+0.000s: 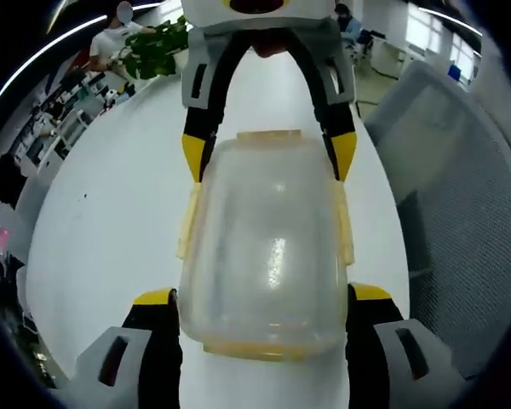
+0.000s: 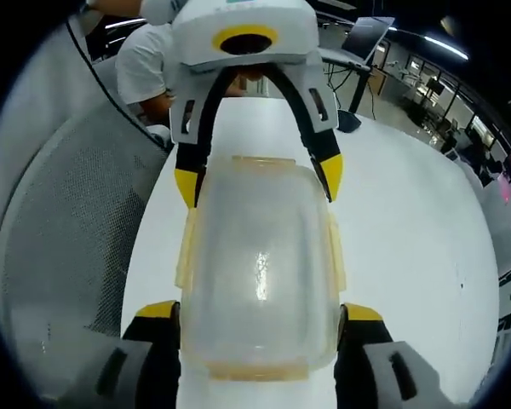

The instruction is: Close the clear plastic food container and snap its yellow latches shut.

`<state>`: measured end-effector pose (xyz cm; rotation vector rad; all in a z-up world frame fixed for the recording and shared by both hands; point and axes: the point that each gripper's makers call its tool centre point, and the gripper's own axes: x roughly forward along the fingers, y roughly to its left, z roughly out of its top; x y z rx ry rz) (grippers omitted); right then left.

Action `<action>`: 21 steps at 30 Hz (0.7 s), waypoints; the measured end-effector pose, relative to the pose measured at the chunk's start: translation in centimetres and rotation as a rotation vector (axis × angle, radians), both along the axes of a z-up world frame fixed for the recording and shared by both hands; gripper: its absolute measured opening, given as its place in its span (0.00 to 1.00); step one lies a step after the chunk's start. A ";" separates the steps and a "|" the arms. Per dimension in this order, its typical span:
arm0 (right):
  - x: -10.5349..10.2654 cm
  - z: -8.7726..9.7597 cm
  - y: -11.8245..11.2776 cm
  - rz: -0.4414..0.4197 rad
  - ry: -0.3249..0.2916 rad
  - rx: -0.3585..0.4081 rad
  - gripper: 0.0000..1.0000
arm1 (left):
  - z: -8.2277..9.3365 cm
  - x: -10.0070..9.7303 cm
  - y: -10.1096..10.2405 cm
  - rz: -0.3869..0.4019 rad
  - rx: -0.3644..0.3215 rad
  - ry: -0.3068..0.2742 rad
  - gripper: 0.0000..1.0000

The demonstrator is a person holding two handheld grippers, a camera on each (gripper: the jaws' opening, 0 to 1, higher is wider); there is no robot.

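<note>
A clear plastic food container point(image 1: 268, 247) lies on the white table point(image 1: 111, 221) with its lid on. Pale yellow latches point(image 1: 187, 223) stick out from its long sides, and more sit at the ends point(image 1: 268, 136). My left gripper point(image 1: 262, 295) is open, its yellow-tipped jaws wide apart and close against the sides of the near end. From the opposite side my right gripper point(image 1: 268, 155) straddles the far end the same way. The right gripper view shows the container point(image 2: 260, 264) between the right gripper point(image 2: 257, 310) and the left gripper point(image 2: 257, 179).
A grey mesh chair point(image 1: 460, 213) stands close by the table's edge, also seen in the right gripper view point(image 2: 60, 247). A green plant point(image 1: 157, 47) sits at the far end of the table. A person in white point(image 2: 149, 64) sits beyond the table; office desks lie further off.
</note>
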<state>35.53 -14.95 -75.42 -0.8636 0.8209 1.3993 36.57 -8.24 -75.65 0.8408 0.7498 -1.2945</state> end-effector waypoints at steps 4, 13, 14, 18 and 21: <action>0.4 0.0 0.2 -0.015 0.001 -0.002 0.74 | -0.1 0.7 0.1 -0.022 0.008 -0.002 0.77; 3.9 0.0 0.6 -0.020 -0.001 0.011 0.74 | -0.1 4.1 0.5 -0.025 0.022 -0.003 0.77; 4.4 0.0 0.6 -0.018 -0.001 0.012 0.74 | -0.1 4.5 0.6 -0.024 0.023 -0.003 0.77; 6.1 0.0 0.6 -0.018 -0.001 0.015 0.74 | -0.1 6.3 0.5 -0.023 0.035 -0.002 0.77; 7.3 0.0 0.5 -0.018 -0.002 0.020 0.74 | -0.2 7.3 0.4 -0.022 0.044 -0.003 0.77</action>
